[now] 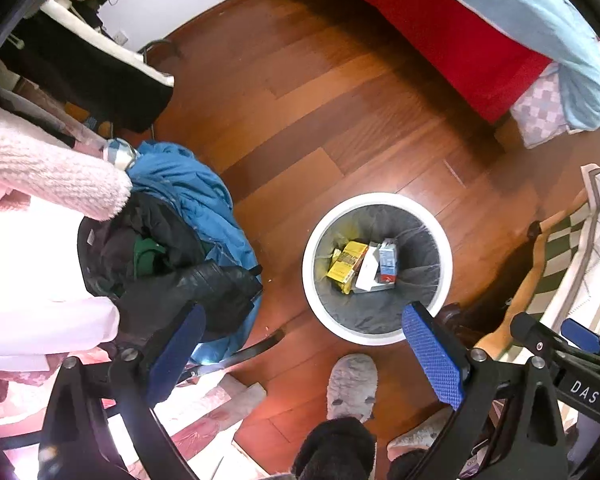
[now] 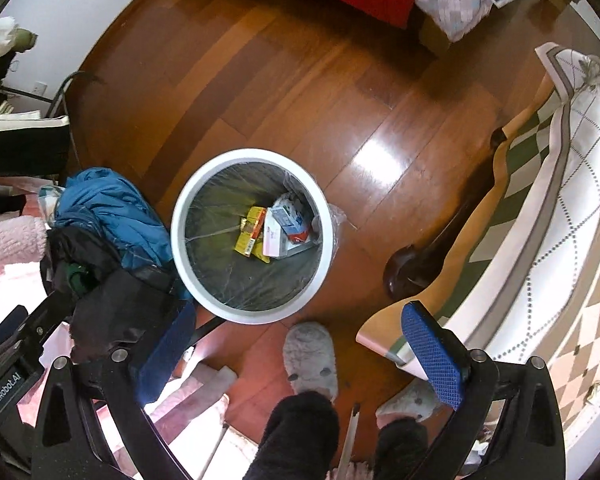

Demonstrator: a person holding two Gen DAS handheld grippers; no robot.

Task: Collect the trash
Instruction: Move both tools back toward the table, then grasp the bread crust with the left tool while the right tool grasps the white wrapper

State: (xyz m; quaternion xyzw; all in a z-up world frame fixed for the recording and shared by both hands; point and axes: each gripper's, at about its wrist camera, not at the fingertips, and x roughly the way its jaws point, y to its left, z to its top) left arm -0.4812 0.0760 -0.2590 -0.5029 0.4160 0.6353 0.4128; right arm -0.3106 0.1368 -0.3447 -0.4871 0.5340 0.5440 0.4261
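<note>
Round white plastic bin [image 1: 377,268] with grey liner — yellow and blue-white cartons [image 1: 364,266] already inside. Left claw [image 1: 300,356] and right claw [image 2: 296,352] hover above it, spread wide, empty. No loose trash visible on the wooden floor [image 1: 300,120] around the bin — collection appears largely done.

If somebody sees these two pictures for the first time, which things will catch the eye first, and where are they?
The white round trash bin stands on the wooden floor in the middle, lined with a bag and holding yellow packets and a blue-and-red carton. Left of it lies a heap of clothes topped by a blue jacket. Both the left gripper and right gripper hang open and empty above the person's grey slippers.
</note>
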